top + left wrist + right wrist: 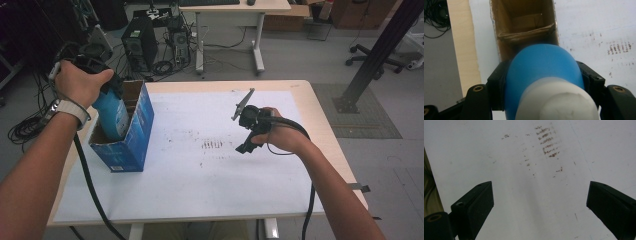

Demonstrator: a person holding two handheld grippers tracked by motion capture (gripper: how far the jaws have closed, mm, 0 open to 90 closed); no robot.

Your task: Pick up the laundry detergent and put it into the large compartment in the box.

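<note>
High view: the person's left hand carries the left gripper at the near-left part of the pale wooden surface, which is overlaid by a large white sheet. The gripper's fingers are clamped on a smooth blue plastic bottle with a white cap end. The bottle stands roughly upright, its lower part sunk inside an open-topped blue cardboard box with a brown interior; the box sits at the sheet's left edge, close to the surface's left side.

Left gripper view: the black fingers press on both flanks of the blue bottle, whose white end lies nearest the camera. Beyond the bottle the brown inner walls of the box and a cardboard flap across its opening are seen.

High view: the right hand holds the right gripper over the middle-right of the sheet, well apart from the box, a grey three-cornered plate rising from its top. A patch of brown smudges marks the sheet just left of it.

Right gripper view: the two black fingers stand wide apart with nothing between them, above the bare sheet and the brown smudges.
</note>
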